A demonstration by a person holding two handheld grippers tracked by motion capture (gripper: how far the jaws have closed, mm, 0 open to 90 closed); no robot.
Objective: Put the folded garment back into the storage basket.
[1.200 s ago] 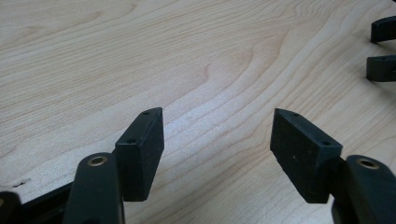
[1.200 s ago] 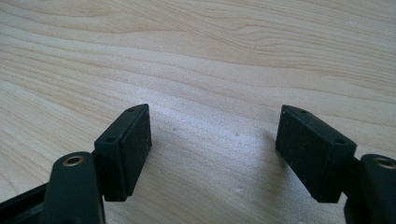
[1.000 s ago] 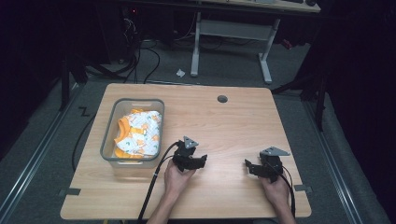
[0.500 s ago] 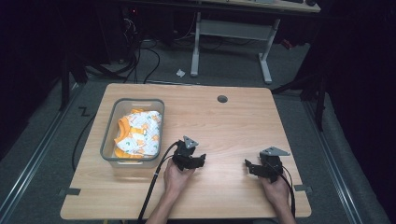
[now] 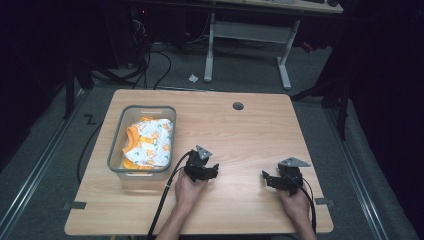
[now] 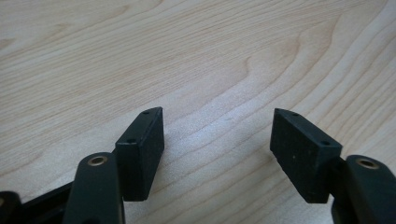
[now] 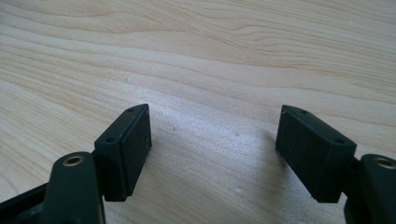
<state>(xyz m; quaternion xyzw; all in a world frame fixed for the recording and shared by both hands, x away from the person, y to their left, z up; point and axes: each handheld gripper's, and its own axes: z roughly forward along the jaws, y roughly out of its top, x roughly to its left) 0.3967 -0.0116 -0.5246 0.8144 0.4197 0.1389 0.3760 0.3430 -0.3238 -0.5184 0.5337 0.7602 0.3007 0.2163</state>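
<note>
1. Left hand-held gripper [image 5: 214, 169]: jaws spread, empty, low over bare tabletop [image 5: 240, 140]; unchanged from a second ago.
2. Right hand-held gripper [image 5: 266, 179]: jaws spread, empty, likewise unmoved.
3. Orange-and-white printed cloth [image 5: 148, 143]: bundled inside clear bin [image 5: 116, 150], left of both grippers, untouched.
4. No task started, by appearance.

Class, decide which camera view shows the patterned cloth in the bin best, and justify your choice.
The high view. It shows the orange and white patterned cloth bunched inside the grey bin at the table's left. The left gripper view and right gripper view look along open jaws at bare wood grain, so they tell nothing about the cloth.
</note>
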